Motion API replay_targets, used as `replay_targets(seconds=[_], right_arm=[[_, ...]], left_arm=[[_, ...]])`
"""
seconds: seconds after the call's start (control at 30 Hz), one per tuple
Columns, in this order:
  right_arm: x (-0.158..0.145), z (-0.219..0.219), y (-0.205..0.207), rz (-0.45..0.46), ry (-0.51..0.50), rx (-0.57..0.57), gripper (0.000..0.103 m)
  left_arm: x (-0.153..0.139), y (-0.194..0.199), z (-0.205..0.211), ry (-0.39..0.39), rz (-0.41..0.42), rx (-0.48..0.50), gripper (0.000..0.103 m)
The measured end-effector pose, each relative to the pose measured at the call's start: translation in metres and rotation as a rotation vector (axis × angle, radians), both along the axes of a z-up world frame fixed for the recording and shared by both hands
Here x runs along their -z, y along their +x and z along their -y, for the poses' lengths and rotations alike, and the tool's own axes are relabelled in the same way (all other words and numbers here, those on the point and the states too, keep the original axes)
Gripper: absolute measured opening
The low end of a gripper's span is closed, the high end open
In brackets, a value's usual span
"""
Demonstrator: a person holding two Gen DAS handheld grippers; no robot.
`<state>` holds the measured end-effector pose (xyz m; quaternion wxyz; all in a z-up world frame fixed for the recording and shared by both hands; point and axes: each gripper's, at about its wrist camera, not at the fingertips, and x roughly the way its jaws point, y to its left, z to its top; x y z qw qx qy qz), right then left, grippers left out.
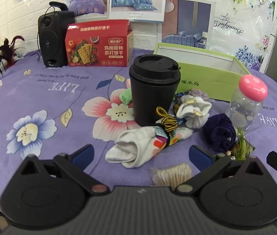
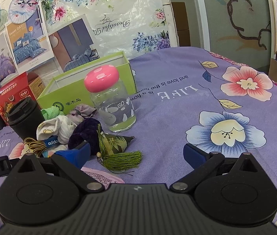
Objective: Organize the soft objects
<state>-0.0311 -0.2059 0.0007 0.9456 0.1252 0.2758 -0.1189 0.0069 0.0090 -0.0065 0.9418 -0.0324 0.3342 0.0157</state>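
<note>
Soft things lie in a heap on the purple floral cloth: a white sock bundle with a colourful band (image 1: 138,146), a knotted white sock (image 1: 194,110), a dark purple velvet scrunchie (image 1: 218,135), a green cloth roll (image 1: 126,96) and a yellow-black cord (image 1: 167,120). An open green box (image 1: 207,76) stands behind them. My left gripper (image 1: 142,153) is open, just in front of the sock bundle, holding nothing. My right gripper (image 2: 136,154) is open and empty, right of the heap, near a green tassel sachet (image 2: 118,152). The scrunchie (image 2: 85,135) and knotted sock (image 2: 58,127) also show there.
A black lidded cup (image 1: 153,90) stands amid the heap. A clear jar with a pink lid (image 1: 248,101) is to the right. A red cracker box (image 1: 99,45) and a black speaker (image 1: 53,39) stand at the back. A packet of cotton swabs (image 1: 171,174) lies near my left gripper.
</note>
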Motion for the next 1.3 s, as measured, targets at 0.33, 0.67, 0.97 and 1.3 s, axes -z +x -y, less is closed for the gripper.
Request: replay_targets(seconds=[0.33, 0.67, 0.97, 1.3], right_arm=[[0.021, -0.021, -0.006, -0.074, -0.030, -0.100, 0.089], [0.036, -0.050, -0.011, -0.143, -0.061, -0.224, 0.089], [0.037, -0.021, -0.020, -0.148, -0.113, -0.221, 0.089], [0.018, 0.034, -0.038, -0.081, 0.053, -0.127, 0.089]], left_arm=[[-0.007, 0.012, -0.057, -0.050, 0.001, -0.165, 0.103], [0.007, 0.014, -0.044, 0.004, -0.056, -0.123, 0.103], [0.019, 0.003, 0.011, 0.062, -0.118, 0.025, 0.103], [0.037, 0.008, 0.048, 0.142, -0.159, -0.035, 0.103]])
